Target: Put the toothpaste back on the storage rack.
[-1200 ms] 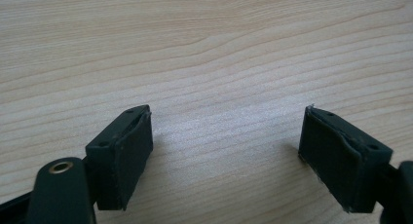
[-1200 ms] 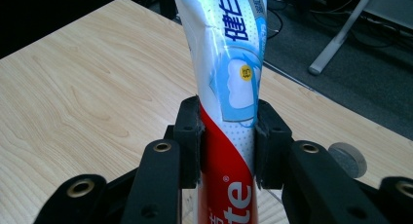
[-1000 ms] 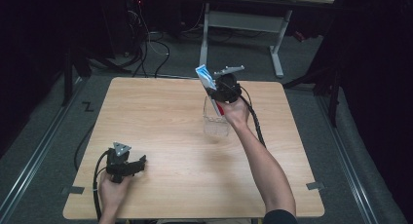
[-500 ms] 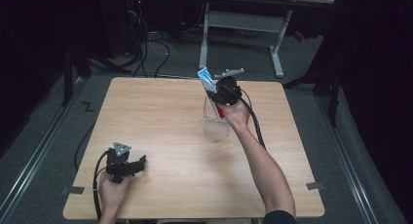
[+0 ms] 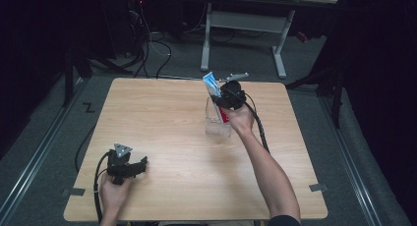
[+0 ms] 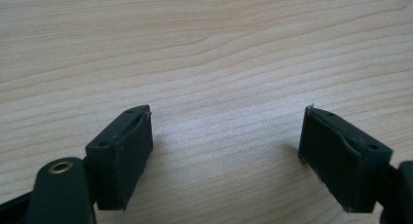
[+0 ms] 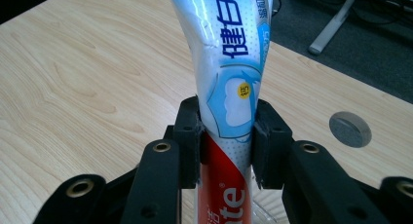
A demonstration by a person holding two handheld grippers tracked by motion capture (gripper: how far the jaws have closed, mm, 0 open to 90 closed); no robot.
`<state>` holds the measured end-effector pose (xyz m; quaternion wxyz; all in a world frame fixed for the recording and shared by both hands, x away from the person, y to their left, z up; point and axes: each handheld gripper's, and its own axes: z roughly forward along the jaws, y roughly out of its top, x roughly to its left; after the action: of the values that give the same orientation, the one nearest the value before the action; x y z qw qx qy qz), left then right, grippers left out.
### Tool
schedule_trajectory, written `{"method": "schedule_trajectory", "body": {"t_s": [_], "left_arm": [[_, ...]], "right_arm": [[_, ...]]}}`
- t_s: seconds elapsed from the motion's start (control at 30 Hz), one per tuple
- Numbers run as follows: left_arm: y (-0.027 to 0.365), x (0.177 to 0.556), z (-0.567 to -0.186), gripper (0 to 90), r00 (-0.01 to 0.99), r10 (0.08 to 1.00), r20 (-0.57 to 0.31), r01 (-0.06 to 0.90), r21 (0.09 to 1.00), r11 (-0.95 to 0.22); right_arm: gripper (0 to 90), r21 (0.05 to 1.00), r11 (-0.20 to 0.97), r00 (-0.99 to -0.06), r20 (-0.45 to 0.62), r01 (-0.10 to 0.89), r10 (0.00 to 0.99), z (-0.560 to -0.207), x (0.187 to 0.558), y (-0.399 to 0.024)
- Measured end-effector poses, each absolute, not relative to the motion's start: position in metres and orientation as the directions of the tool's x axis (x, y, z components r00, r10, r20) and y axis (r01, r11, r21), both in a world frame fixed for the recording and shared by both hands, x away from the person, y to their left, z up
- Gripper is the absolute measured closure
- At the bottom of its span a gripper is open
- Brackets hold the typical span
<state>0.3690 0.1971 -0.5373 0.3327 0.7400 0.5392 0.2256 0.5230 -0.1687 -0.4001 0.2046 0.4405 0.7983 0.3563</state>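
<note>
A toothpaste tube (image 7: 229,87), light blue at its upper end and red lower down, stands nearly upright with my right gripper (image 7: 226,146) shut on its middle. From the high view the tube (image 5: 212,84) sticks up above that gripper (image 5: 225,99), its red lower end inside a clear plastic cup (image 5: 218,122) right of the table's centre. My left gripper (image 5: 133,166) rests low over the wood near the front left corner. Its two black pads (image 6: 124,153) are wide apart with only bare wood between them.
The light wooden table (image 5: 167,123) bears just the cup and the two grippers. A round grey cable port (image 7: 349,129) is set in the tabletop beyond the tube. Dark floor, cables and a white desk frame (image 5: 246,24) lie behind the far edge.
My right gripper with the tube has shifted slightly right and lower over the cup. The left gripper has stayed where it was.
</note>
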Motion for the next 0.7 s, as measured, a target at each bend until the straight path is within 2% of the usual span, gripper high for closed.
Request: {"method": "schedule_trajectory", "body": {"t_s": [0.7], "left_arm": [[0.197,0.369,-0.537,20.4,0.317,0.948,-0.019,0.648,0.734,-0.202]], "right_arm": [[68.4,0.754,0.319,-0.508,0.023,0.574,0.861,-0.406,0.511,-0.187]]}}
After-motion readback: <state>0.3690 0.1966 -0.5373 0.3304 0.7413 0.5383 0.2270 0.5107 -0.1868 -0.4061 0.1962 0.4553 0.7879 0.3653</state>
